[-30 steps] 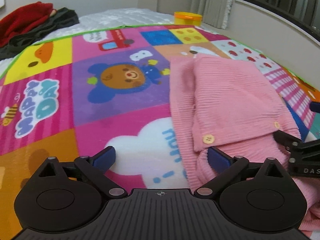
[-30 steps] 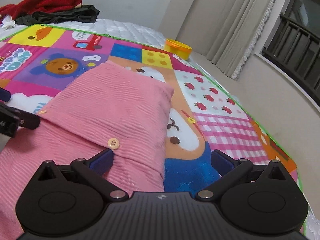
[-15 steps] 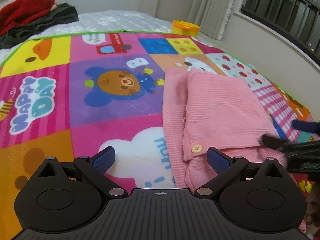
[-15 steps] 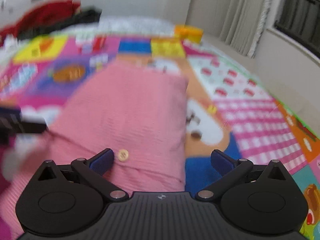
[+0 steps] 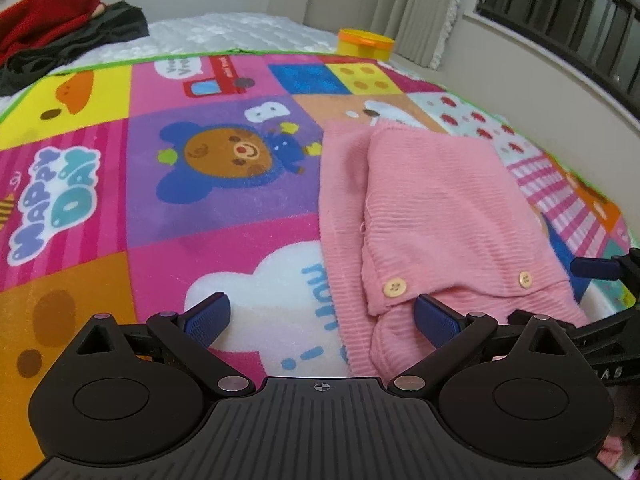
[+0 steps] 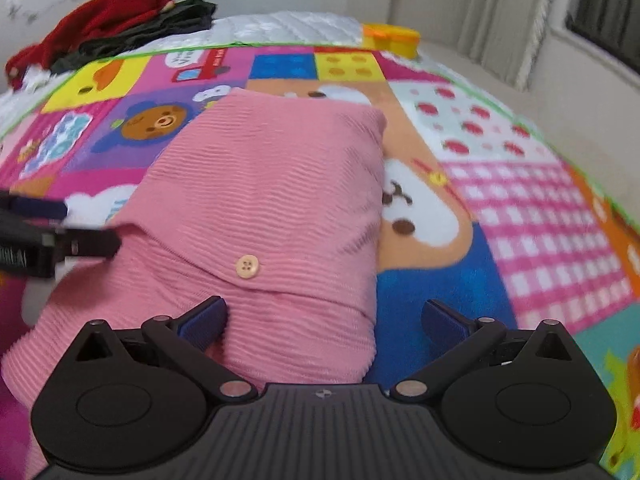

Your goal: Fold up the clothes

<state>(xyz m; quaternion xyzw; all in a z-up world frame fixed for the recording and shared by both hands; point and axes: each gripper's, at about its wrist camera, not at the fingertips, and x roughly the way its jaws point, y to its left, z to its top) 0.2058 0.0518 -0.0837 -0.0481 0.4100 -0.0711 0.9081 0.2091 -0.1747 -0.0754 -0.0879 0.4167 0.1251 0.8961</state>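
Note:
A pink ribbed garment with buttons lies folded on the colourful play mat. In the left wrist view my left gripper is open and empty over the garment's near left edge. In the right wrist view the pink garment fills the middle, and my right gripper is open and empty over its near right corner. The left gripper's fingers show at the left of the right wrist view, next to the folded flap's edge. The right gripper's fingers show at the right of the left wrist view.
A pile of red and dark clothes lies at the far left on a white quilted mattress. A yellow and orange tub stands at the mat's far edge. Curtains and a wall run along the right.
Both grippers have drawn back and risen from the garment, staying open. The folded pink garment lies unchanged and looks smaller in both views.

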